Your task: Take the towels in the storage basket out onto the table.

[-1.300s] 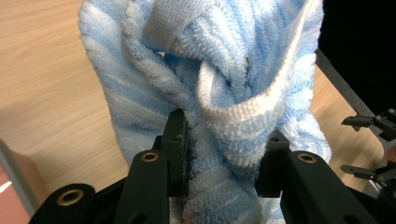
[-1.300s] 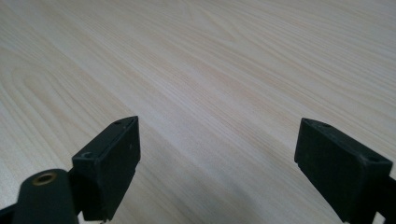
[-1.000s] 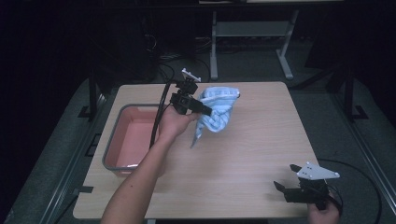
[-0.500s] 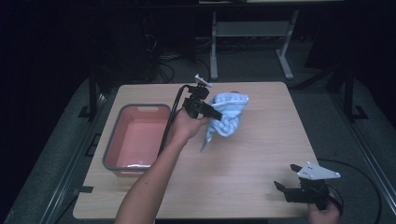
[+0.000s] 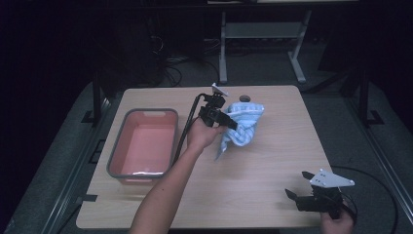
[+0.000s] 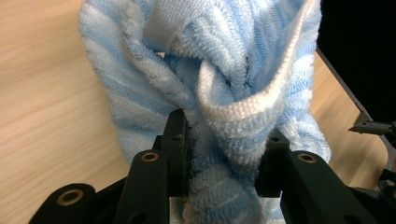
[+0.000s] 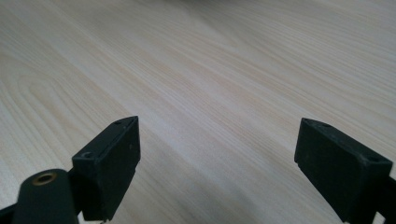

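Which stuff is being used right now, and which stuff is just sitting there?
In use:
- left gripper, shut on the blue towel

Just sitting:
- pink tub, apart from the towel
- right gripper, open over the bare table

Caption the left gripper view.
Left hand-held gripper clamps a bunched blue striped towel above the wooden table.

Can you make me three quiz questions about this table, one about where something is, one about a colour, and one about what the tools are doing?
1. Where is the tub?
A. left side of the table
B. right side
C. on the floor

2. What colour is the towel?
A. red
B. light blue with white
C. green

3. What is the left tool doing?
A. lying open
B. squeezing the towel
C. holding the tub

Answers: 1 A, the high view shows it left of the arm. 2 B, its stripes show in the left gripper view. 3 B, towel is pinched between its jaws; the right tool is open.
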The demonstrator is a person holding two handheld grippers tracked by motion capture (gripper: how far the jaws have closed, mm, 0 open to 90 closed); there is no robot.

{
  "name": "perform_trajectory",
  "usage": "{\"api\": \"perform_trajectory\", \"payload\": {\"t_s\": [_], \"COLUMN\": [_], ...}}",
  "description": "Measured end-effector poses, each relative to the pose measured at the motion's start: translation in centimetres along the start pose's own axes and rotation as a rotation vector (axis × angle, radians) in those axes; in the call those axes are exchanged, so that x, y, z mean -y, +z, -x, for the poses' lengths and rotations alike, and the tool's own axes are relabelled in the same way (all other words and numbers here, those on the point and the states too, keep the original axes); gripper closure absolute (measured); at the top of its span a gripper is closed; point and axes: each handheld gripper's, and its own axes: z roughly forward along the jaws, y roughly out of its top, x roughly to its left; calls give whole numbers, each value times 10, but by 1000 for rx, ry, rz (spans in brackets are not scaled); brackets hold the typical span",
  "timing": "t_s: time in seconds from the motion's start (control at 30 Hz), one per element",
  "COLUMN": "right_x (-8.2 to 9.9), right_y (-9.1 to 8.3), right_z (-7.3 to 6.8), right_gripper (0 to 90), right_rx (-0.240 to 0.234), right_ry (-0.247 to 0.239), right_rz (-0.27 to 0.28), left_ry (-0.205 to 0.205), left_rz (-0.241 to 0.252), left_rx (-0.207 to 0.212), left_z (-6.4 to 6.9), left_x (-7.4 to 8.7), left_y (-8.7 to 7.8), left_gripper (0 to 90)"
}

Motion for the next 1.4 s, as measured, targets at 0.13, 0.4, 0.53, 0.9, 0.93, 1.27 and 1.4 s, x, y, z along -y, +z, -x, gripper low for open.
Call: {"api": "perform_trajectory", "payload": {"t_s": [0.13,0.4,0.53,0.9,0.93,1.27,1.4], "right_x": [0,1,1,1,1,1,0], "right_y": [1,0,-1,-1,0,-1,-1], "right_z": [1,2,2,2,2,2,2], "right_gripper": [137,137,137,137,137,137,137], "right_rx": [2,3,1,-3,-3,-1,-2], "right_ry": [-3,-2,1,0,-2,-3,-7], "right_rz": [3,4,6,5,5,11,9], "left_ry": [-6,-3,-1,-20,-17,-5,-9], "left_rz": [-6,-30,-39,-50,-54,-64,-63], "left_rx": [5,12,7,7,5,-10,-13], "left_z": [0,2,5,1,1,3,3], "left_x": [-1,-1,0,5,5,7,8], "left_y": [9,26,33,49,50,58,61], "left_gripper": [632,632,631,622,622,606,601]}}
